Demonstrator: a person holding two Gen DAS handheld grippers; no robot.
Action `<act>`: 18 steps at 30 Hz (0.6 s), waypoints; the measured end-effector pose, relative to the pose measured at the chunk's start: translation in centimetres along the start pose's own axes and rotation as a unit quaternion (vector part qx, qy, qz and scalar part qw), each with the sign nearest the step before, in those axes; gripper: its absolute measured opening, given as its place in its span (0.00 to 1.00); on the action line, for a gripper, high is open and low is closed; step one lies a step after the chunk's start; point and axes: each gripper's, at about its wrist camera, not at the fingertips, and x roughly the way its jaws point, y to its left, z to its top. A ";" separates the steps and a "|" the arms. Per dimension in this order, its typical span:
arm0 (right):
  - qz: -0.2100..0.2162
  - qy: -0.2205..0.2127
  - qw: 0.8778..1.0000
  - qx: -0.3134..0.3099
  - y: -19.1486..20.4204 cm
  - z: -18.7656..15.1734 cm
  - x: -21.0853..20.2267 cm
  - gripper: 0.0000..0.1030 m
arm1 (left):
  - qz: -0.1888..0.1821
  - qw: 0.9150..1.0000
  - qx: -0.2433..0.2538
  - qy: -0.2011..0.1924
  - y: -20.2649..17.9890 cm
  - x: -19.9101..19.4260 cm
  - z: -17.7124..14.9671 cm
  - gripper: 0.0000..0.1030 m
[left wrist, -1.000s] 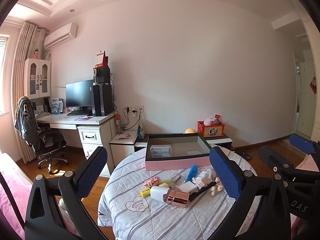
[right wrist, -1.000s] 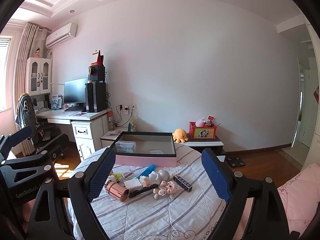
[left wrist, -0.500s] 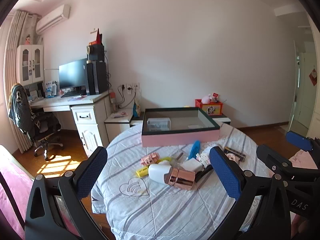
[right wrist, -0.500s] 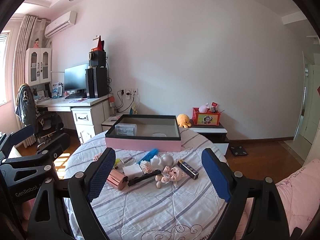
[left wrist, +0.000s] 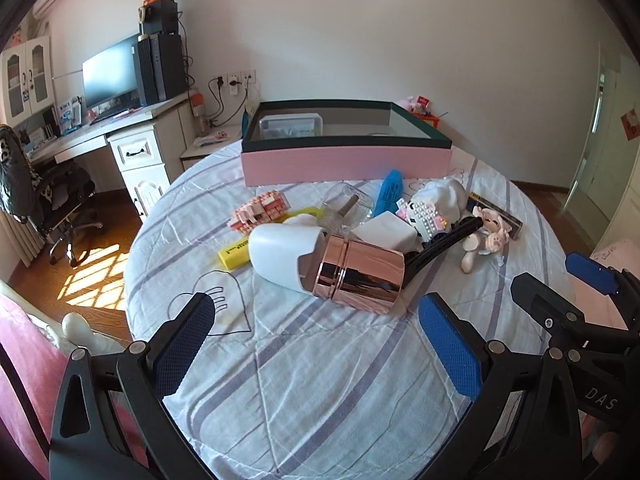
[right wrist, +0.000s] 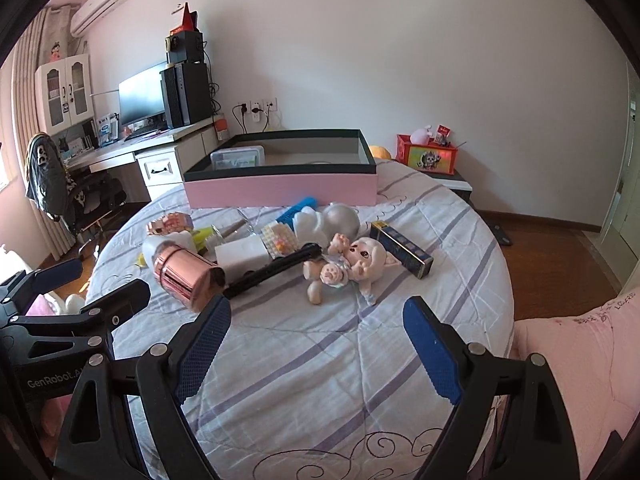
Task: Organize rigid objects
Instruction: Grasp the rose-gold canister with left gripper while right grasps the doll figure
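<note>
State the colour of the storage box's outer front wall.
Pink, under a dark green rim; the storage box shows it best in the right wrist view.

Two handheld grippers in black plastic with blue-padded fingers

The left gripper [left wrist: 316,344] is built from black triangulated frames fastened with silver round-head screws; its fingers [left wrist: 182,346] are faced with blue, finely dimpled pads. The same build is seen on the right gripper [right wrist: 316,348], with blue textured fingers [right wrist: 434,354] and silver screws at the joints. White lettering "GenRobot.AI" is printed on a black body at the lower left of the right wrist view, and "DAS" at the lower right of the left wrist view.
</note>
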 end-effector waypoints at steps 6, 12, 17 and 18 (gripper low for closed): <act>-0.003 0.027 0.999 0.017 -2.1 -0.6 2.4 0.87 | 0.023 0.999 0.041 0.011 -2.2 2.6 0.2 1.00; -0.001 0.042 0.999 0.025 -2.9 -0.4 4.2 0.87 | 0.021 0.998 0.047 0.032 -2.2 4.8 1.1 0.87; 0.009 0.054 0.998 0.031 -3.8 0.4 5.8 0.87 | -0.010 0.998 0.035 0.056 -1.8 6.1 1.2 0.62; 0.013 0.058 0.998 0.031 -3.9 0.7 6.3 0.87 | -0.017 0.998 0.033 0.060 -1.8 6.2 1.2 0.58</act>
